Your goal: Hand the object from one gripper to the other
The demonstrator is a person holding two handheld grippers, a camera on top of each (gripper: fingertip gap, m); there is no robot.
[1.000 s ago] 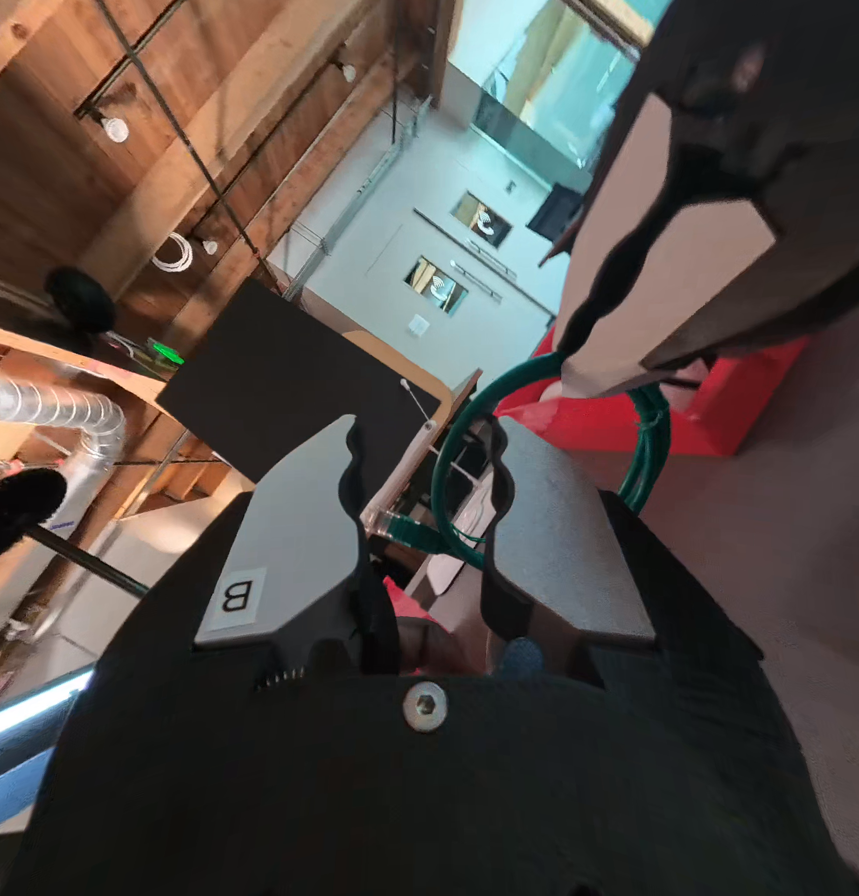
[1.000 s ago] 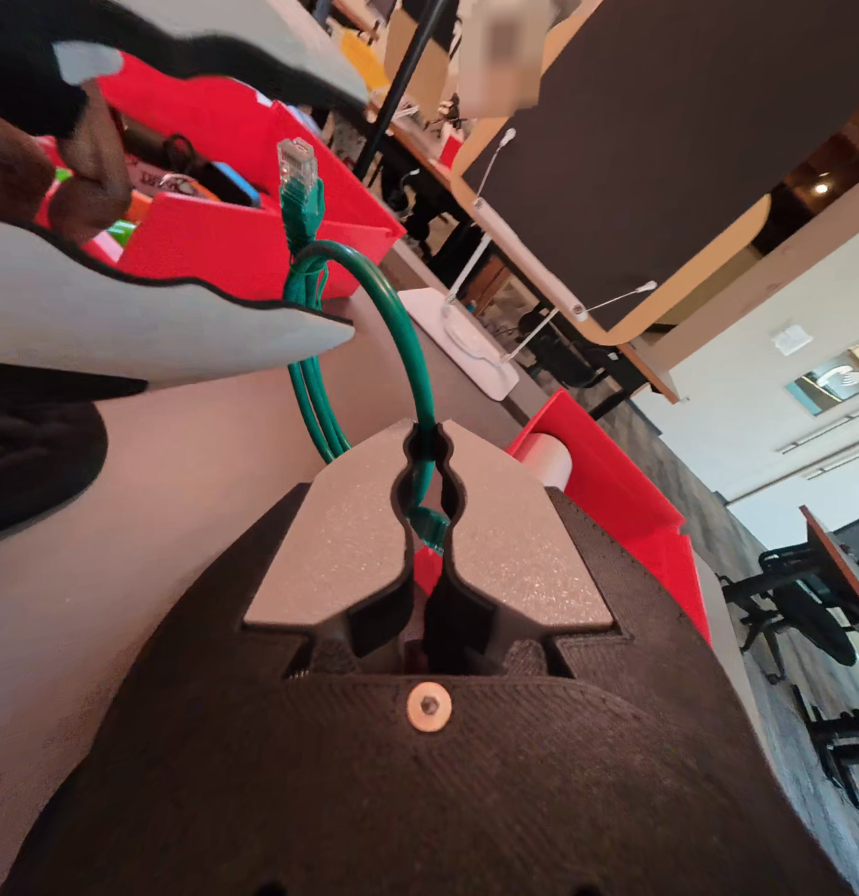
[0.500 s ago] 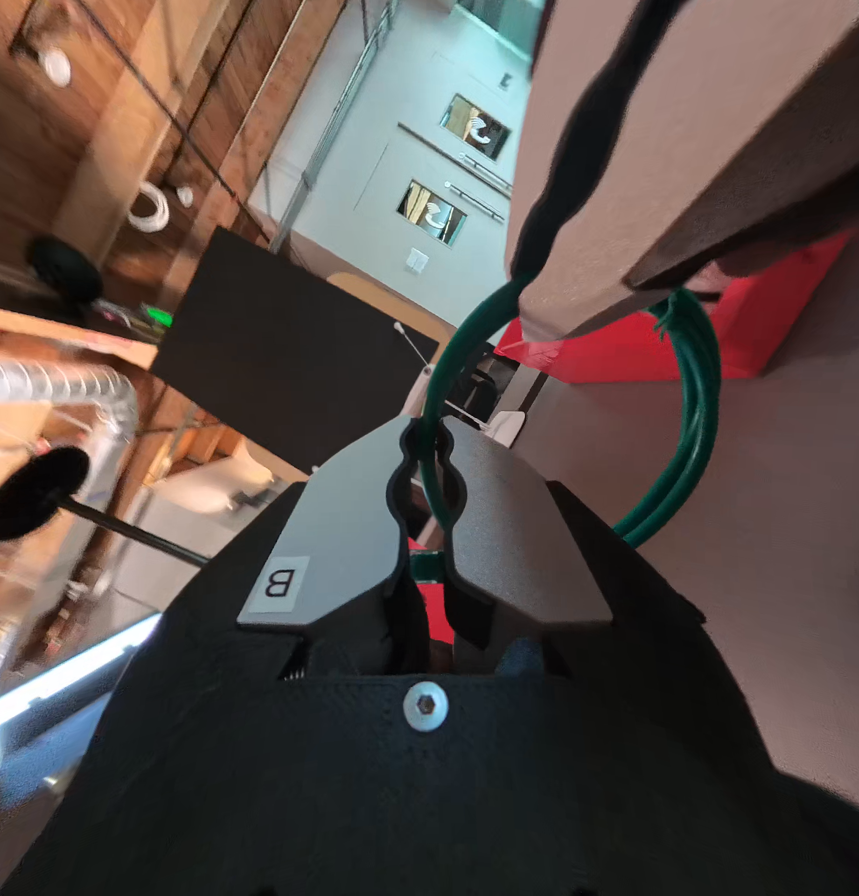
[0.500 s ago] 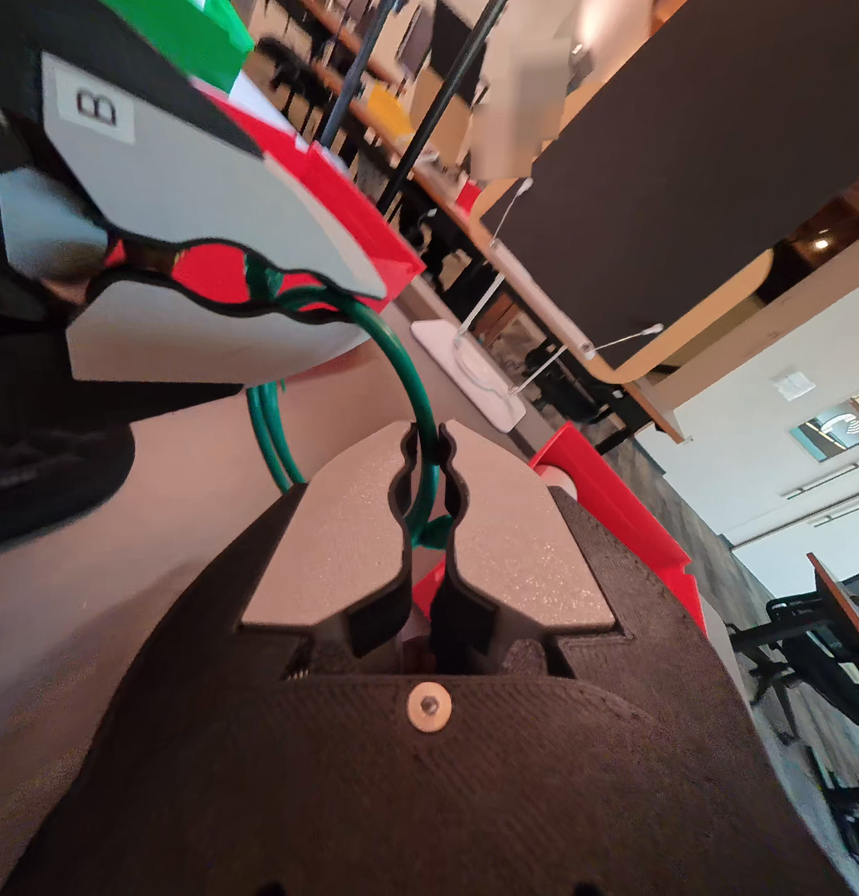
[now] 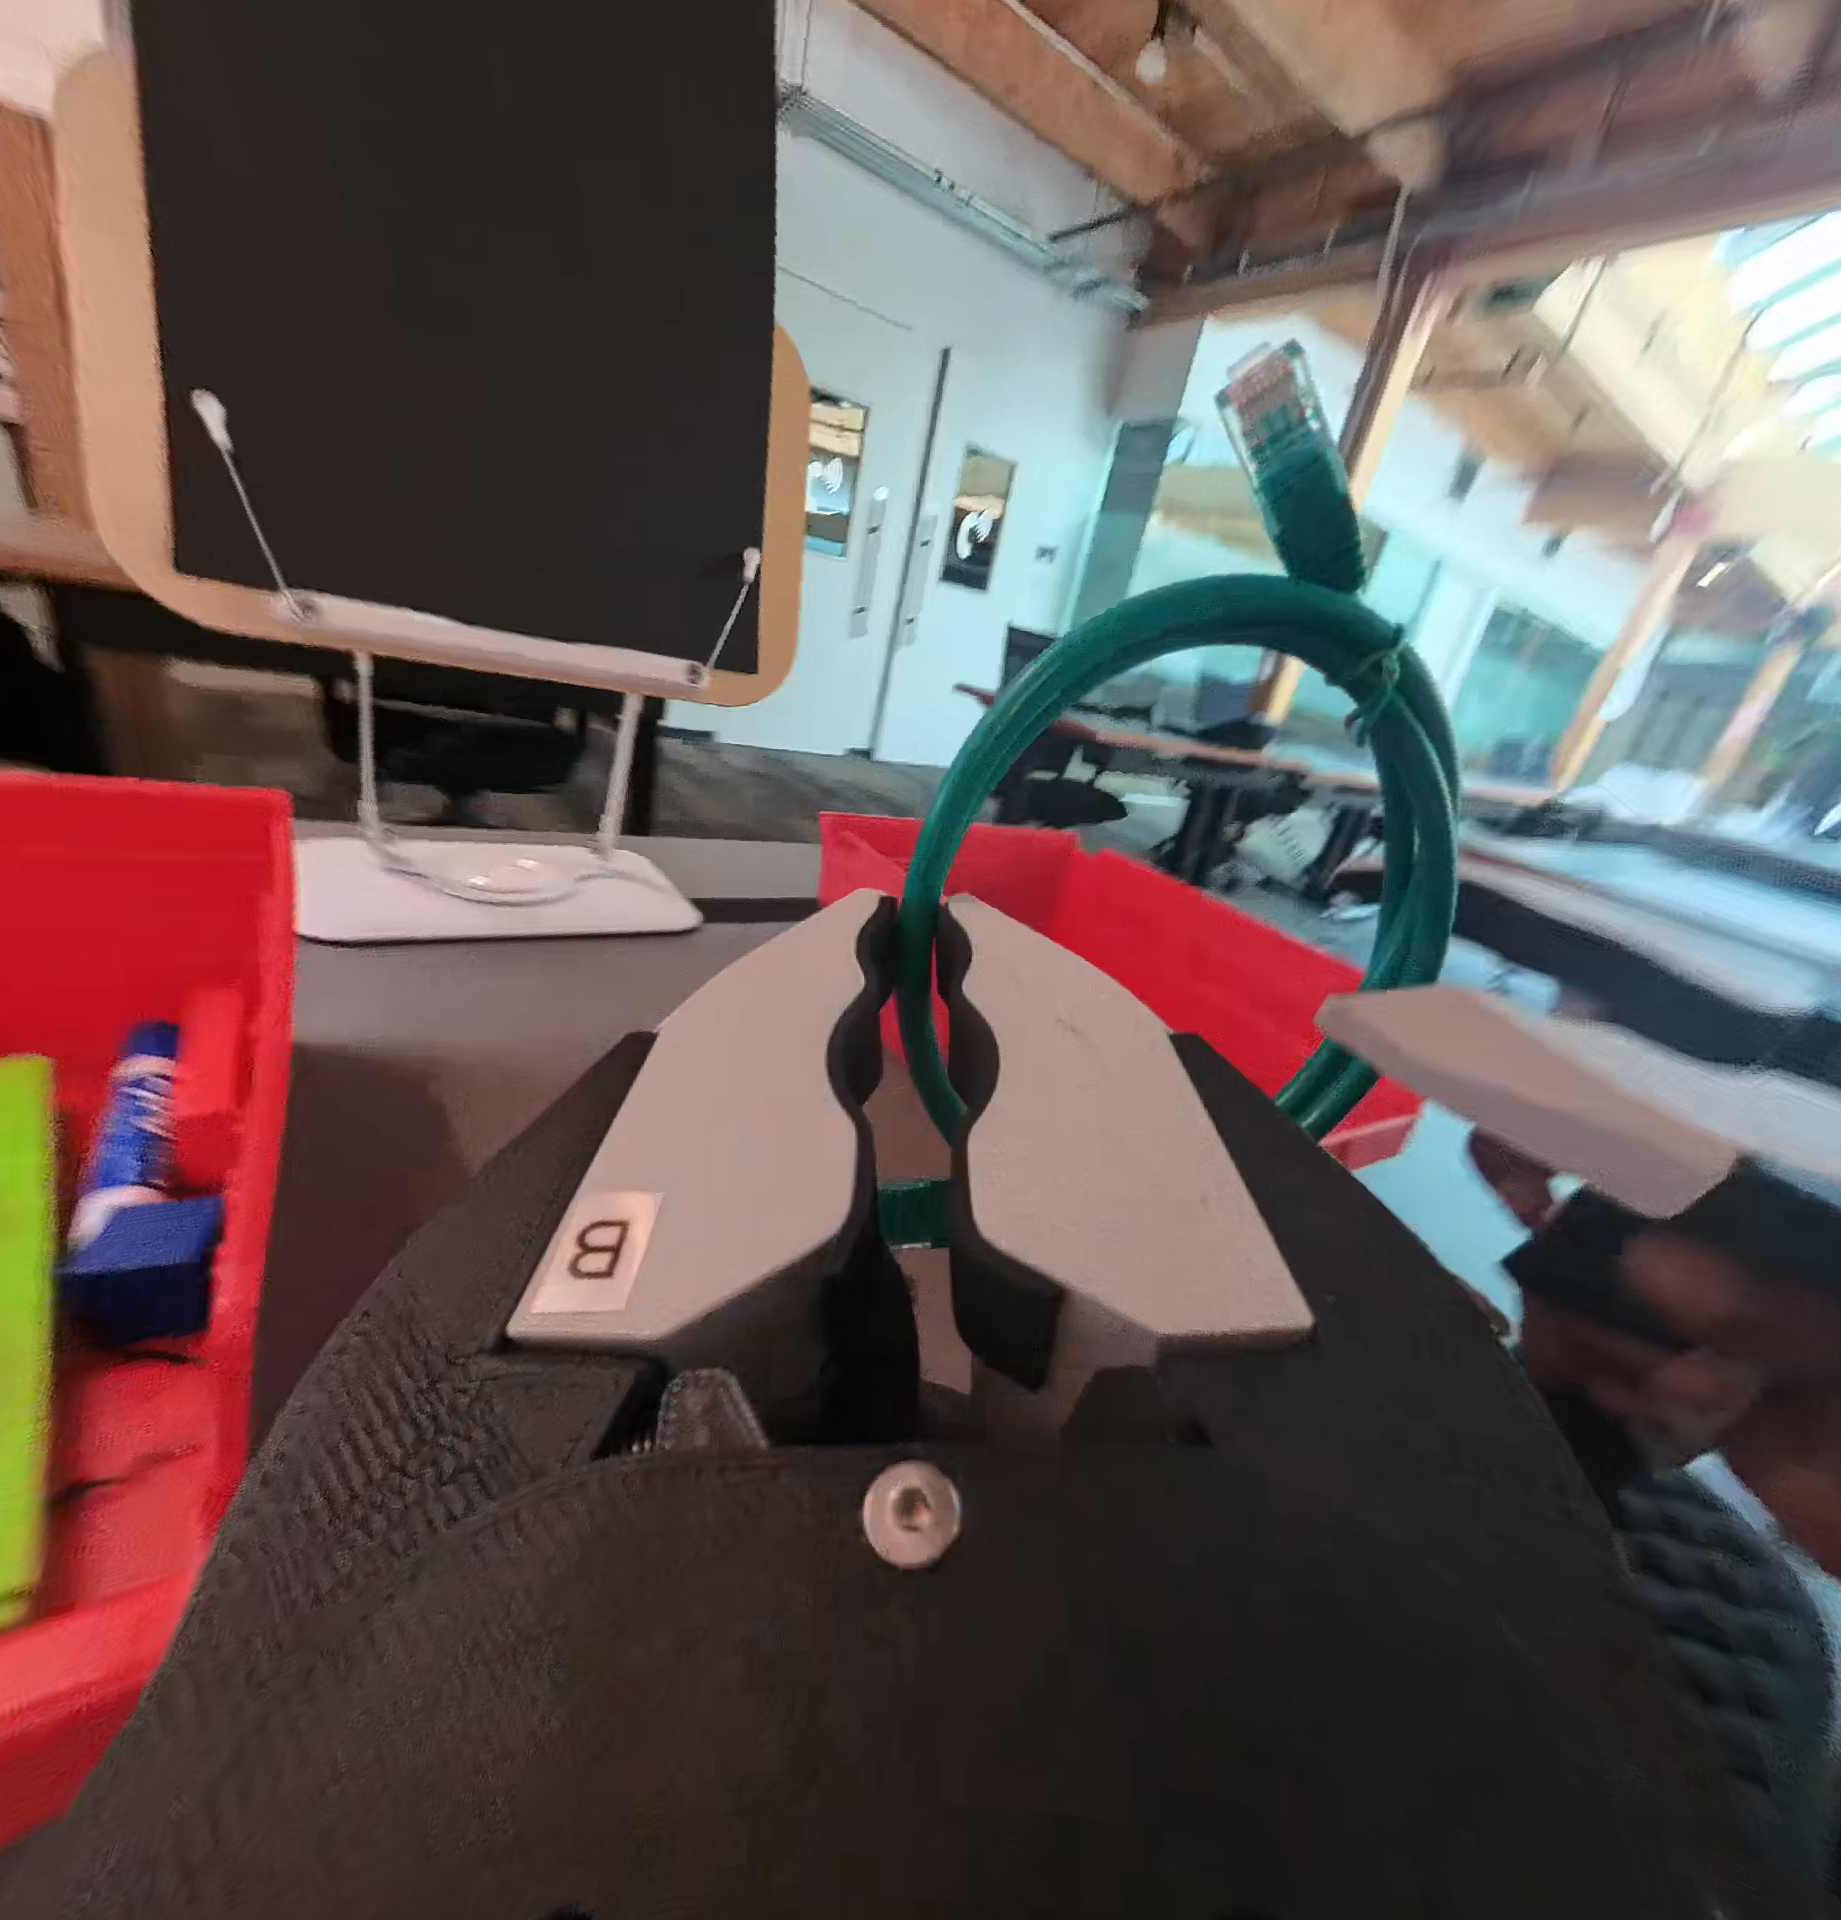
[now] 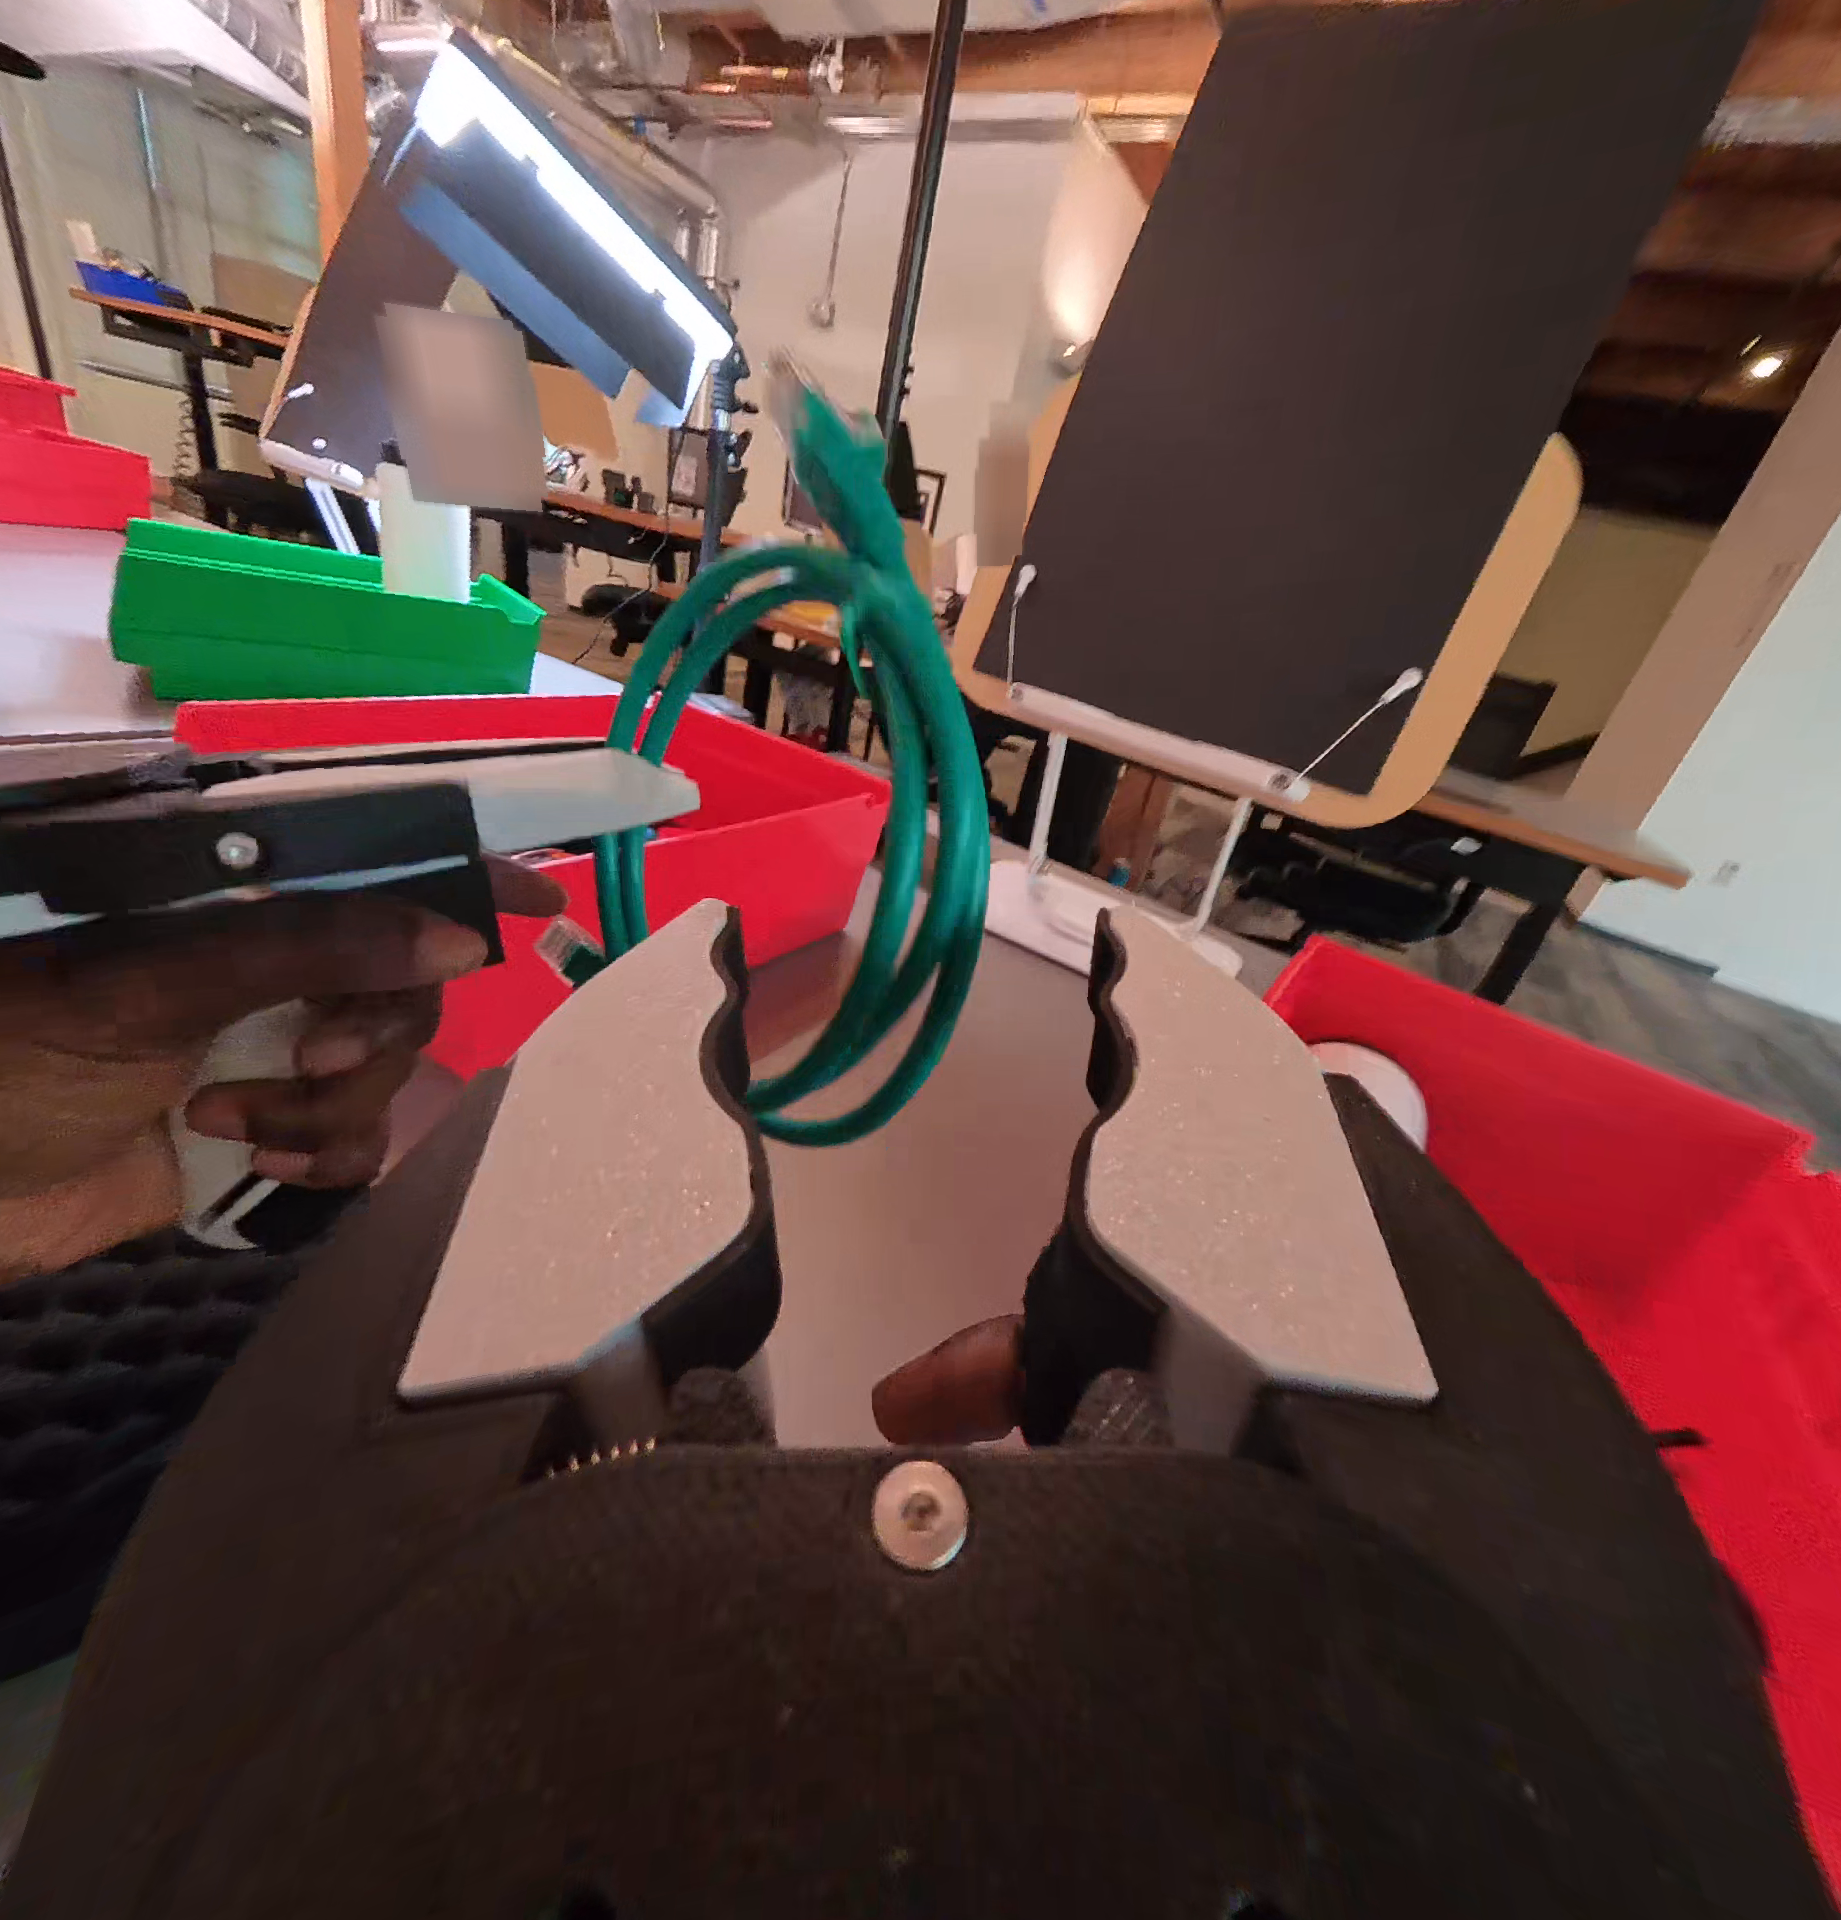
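Clamping green cable (image 5: 1186,623) in left hand-held gripper (image 5: 914,920), right hand-held gripper (image 6: 911,925) spread apart, its wrist view alone showing this

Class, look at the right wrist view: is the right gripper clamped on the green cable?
No: the right gripper stands wide open, and the green cable hangs from the left gripper instead.

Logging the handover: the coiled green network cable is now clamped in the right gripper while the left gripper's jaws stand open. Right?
Sides are swapped. The left wrist view shows the left gripper shut on the coiled green network cable; the right wrist view shows the right gripper with jaws open.
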